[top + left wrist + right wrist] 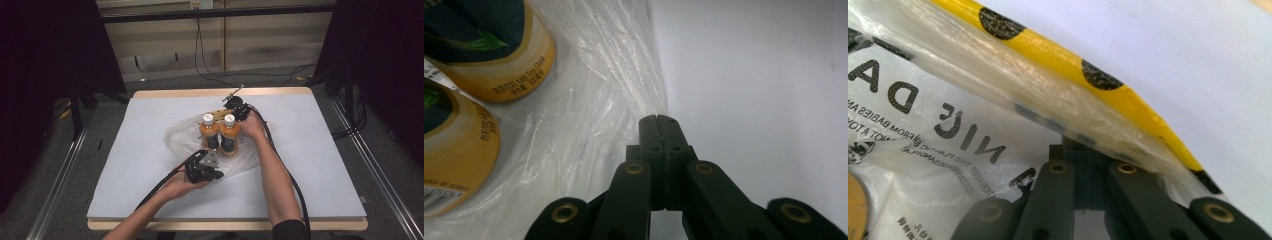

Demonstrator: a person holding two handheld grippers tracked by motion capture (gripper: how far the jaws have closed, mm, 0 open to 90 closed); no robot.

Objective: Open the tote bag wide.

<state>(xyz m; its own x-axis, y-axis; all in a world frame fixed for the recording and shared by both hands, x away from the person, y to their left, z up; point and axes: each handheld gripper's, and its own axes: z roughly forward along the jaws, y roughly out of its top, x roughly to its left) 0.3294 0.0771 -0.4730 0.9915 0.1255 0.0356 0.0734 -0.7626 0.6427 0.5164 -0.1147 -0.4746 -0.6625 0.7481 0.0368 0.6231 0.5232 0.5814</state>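
closed left gripper (pixel 657 120) pinches plastic bag (pixel 589 125) (beside bottles (pixel 220 133)).

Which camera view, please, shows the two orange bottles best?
The high view: both bottles stand whole, white caps up, on the clear plastic bag. The left gripper view gives only their lower parts; the right gripper view gives just an orange sliver at its edge.

Thin, clear plastic bag (pixel 182 137) is lying crinkled and glossy on the matt, smooth grey worktop (pixel 310 165); two bottles (pixel 220 134) are showing shiny printed labels, while the matt black plastic tongs (pixel 657 125) are carrying brass-coloured rivets.
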